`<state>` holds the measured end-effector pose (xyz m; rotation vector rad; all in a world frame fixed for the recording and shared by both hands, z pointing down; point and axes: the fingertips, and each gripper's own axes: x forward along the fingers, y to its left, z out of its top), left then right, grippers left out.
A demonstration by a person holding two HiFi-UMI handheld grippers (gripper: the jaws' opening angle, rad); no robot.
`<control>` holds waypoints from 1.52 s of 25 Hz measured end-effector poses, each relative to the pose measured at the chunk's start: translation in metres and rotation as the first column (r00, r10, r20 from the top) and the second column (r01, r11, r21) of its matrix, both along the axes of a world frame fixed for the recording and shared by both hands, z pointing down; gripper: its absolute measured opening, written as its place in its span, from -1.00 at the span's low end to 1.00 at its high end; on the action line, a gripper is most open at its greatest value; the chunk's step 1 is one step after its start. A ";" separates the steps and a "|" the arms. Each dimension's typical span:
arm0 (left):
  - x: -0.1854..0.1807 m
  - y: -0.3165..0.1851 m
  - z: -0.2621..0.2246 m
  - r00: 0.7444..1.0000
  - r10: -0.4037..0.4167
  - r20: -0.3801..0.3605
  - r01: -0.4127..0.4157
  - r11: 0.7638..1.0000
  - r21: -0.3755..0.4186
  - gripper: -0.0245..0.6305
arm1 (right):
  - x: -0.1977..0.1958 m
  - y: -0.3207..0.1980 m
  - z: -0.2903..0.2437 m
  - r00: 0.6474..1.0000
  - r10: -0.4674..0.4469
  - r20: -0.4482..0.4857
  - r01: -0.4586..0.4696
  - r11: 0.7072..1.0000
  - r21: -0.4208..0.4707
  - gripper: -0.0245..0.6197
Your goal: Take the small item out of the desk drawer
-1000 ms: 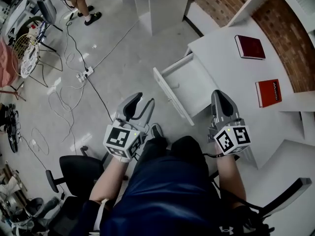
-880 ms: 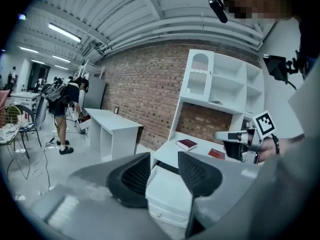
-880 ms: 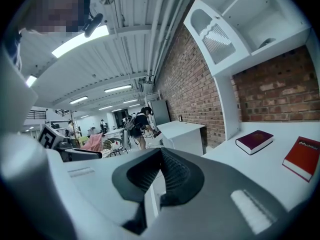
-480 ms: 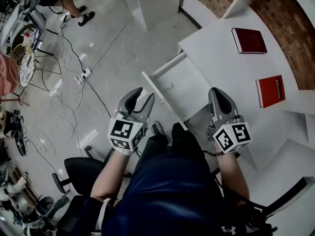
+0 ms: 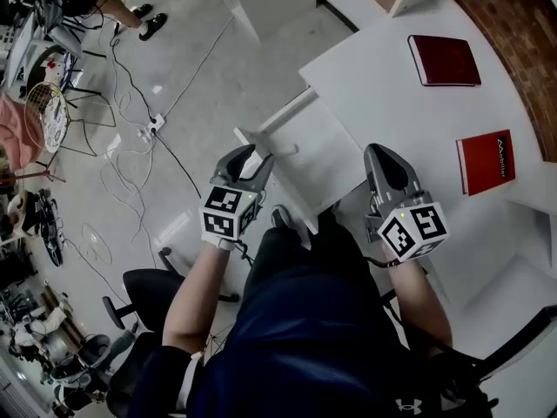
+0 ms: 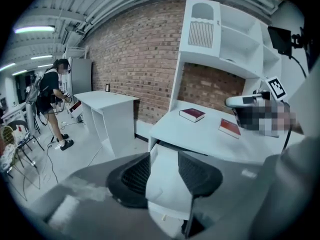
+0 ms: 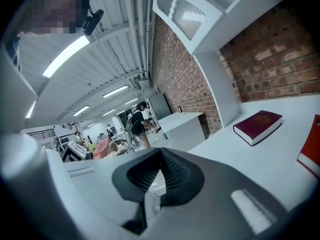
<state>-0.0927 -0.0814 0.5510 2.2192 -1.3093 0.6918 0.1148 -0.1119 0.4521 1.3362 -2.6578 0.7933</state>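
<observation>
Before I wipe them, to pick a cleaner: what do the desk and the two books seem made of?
Desk: probably laminated or painted board; plain white, smooth, matte, no grain.
Dark red book: hard cover, maybe cloth or leatherette; dull, no glare.
Red book: likely coated card; bright, with white print.

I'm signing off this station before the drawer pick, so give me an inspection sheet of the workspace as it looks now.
Surface: white desk, mostly bare.
Job's things: drawer pulled open; nothing made out inside.
Clutter: dark red book and red book, lying apart on the desk.
Tools: left tool open, empty, aimed at the drawer; right tool shut, empty.
Cables: cables strewn over the floor, with a power strip.
Surroundings: office chair on the person's left, standing person farther off, brick wall.
</observation>
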 end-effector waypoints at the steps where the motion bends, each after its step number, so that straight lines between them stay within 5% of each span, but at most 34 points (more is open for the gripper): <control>1: 0.003 -0.003 0.005 1.000 0.018 0.025 -0.017 1.000 -0.014 -0.37 | 0.002 -0.002 0.003 1.000 -0.005 0.003 0.005 1.000 -0.006 -0.91; 5: 0.019 -0.007 0.030 0.975 0.166 0.149 -0.148 0.982 -0.120 -0.37 | 0.008 -0.004 0.013 1.000 -0.016 0.020 0.016 0.999 -0.028 -0.91; 9: 0.033 -0.011 0.068 0.907 0.332 0.260 -0.272 0.931 -0.242 -0.37 | 0.014 -0.005 0.025 1.000 -0.007 0.019 0.008 0.999 -0.033 -0.91; 13: 0.048 -0.014 0.103 0.807 0.495 0.321 -0.383 0.854 -0.353 -0.37 | 0.026 -0.002 0.037 0.999 0.039 0.014 -0.038 0.998 -0.051 -0.91; 19: 0.061 -0.016 0.160 0.655 0.681 0.327 -0.474 0.708 -0.523 -0.37 | 0.035 0.009 0.055 0.996 0.094 0.008 -0.093 0.991 -0.097 -0.91; 24: 0.061 -0.012 0.213 0.536 0.789 0.299 -0.480 0.577 -0.661 -0.37 | 0.055 0.019 0.070 0.983 0.184 -0.017 -0.185 0.975 -0.122 -0.91; 29: 0.059 -0.009 0.252 0.441 0.853 0.278 -0.441 0.476 -0.760 -0.36 | 0.079 0.025 0.074 0.965 0.259 -0.045 -0.263 0.954 -0.142 -0.90; 35: 0.051 0.001 0.297 0.311 0.910 0.273 -0.404 0.387 -0.829 -0.35 | 0.080 0.036 0.080 0.955 0.289 -0.073 -0.297 0.942 -0.160 -0.90; 38: 0.048 0.004 0.318 0.293 0.917 0.270 -0.365 0.369 -0.855 -0.33 | 0.083 0.044 0.083 0.951 0.298 -0.085 -0.308 0.938 -0.162 -0.88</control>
